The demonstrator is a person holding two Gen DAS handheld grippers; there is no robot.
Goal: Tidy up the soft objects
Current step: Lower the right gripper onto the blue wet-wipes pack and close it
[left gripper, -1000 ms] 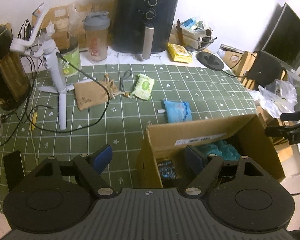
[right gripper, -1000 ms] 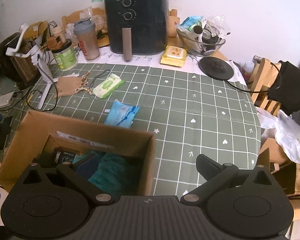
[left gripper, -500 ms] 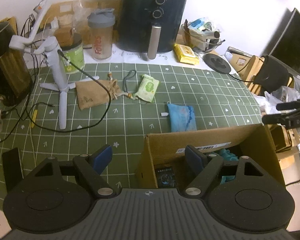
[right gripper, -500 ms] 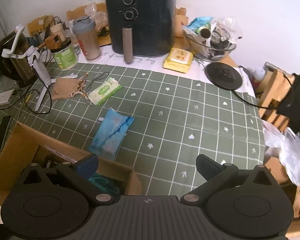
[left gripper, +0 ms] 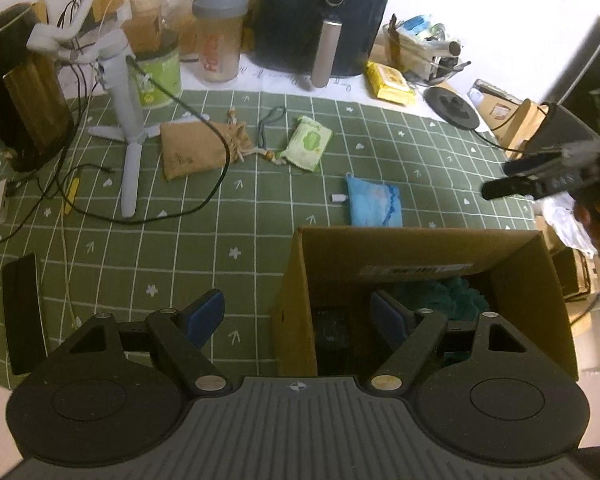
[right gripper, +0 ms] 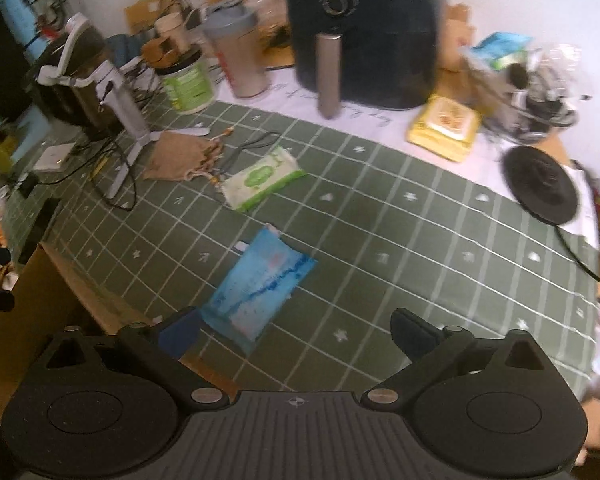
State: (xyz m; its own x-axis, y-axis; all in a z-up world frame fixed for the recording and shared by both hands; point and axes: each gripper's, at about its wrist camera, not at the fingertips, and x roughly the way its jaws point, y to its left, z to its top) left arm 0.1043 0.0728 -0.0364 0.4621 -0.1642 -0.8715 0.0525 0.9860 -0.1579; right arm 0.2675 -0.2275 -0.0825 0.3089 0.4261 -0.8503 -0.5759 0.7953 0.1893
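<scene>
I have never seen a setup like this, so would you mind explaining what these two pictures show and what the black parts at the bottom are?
A person holds a pair of hand-held tongs in each hand, and each carries a camera looking along its fingers. The black parts are those tongs: the left tongs in one picture, the right tongs in the other. Both are open and hold nothing; the right jaws have just been closing a little. On the green checked tablecloth lie a blue pack, a green wipes pack and a brown drawstring pouch. The left tongs hover over an open cardboard box with something teal inside. An air fryer stands behind.
</scene>
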